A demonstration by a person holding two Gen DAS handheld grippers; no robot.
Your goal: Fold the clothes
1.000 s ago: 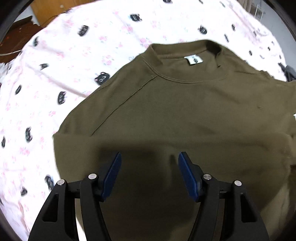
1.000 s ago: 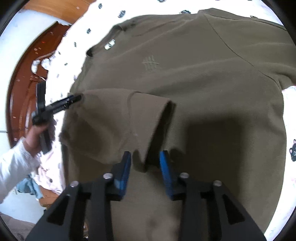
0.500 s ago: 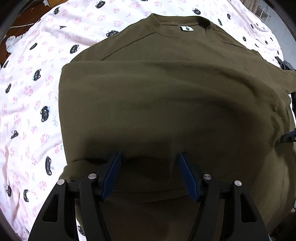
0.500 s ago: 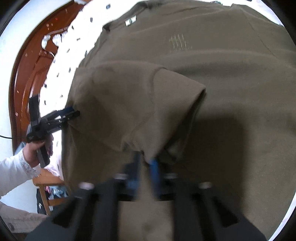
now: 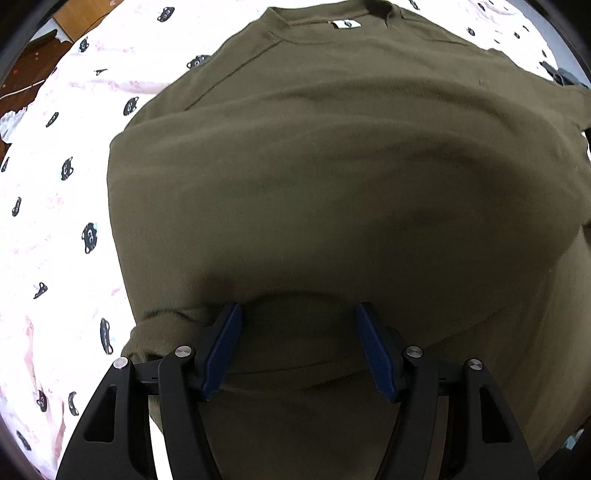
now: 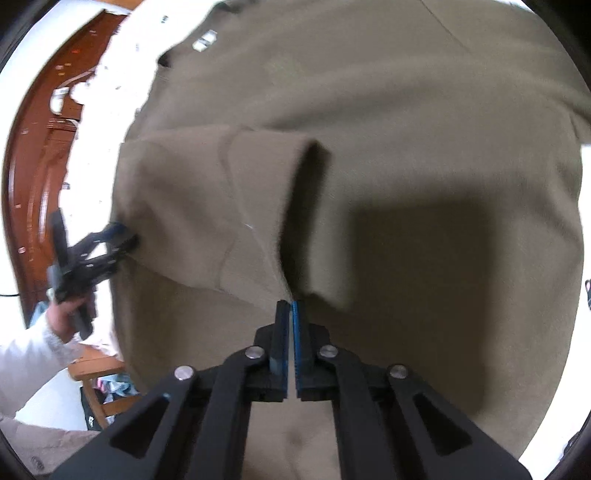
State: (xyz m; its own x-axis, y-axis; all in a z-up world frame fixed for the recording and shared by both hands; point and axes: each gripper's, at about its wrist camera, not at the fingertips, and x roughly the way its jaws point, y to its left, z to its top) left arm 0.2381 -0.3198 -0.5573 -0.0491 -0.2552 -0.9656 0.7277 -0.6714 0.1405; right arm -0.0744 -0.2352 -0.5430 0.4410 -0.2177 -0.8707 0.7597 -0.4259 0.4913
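The olive-green knit sweatshirt (image 5: 332, 177) lies on a bed covered by a white sheet printed with small black cat faces and pale pink flowers (image 5: 55, 229), its round neckline and white neck label (image 5: 345, 24) at the far end in the left wrist view, so its long axis runs from the hem near the camera away to the collar. One sleeve is laid across the body, its cuff end (image 6: 310, 221) lifted near the chest, which looks like the sleeve-in fold that narrows the garment before the lengthwise folds. The right gripper (image 6: 290, 317) has just been closing and its blue pads are now clenched on the cuff's lower edge, a thin pinch of fabric caught between them, probably to steer the sleeve and lay it flat. The left gripper (image 5: 297, 347) stands spread on either side of a raised ridge of cloth near the hem; in the right wrist view it meets the folded edge beside the shoulder seam (image 6: 114, 243), but whether its pads press the fabric I cannot tell. A hand in a pale sleeve (image 6: 70, 317) carries that gripper, beyond the sweatshirt's edge, with a reddish wooden headboard (image 6: 37, 158) behind it.
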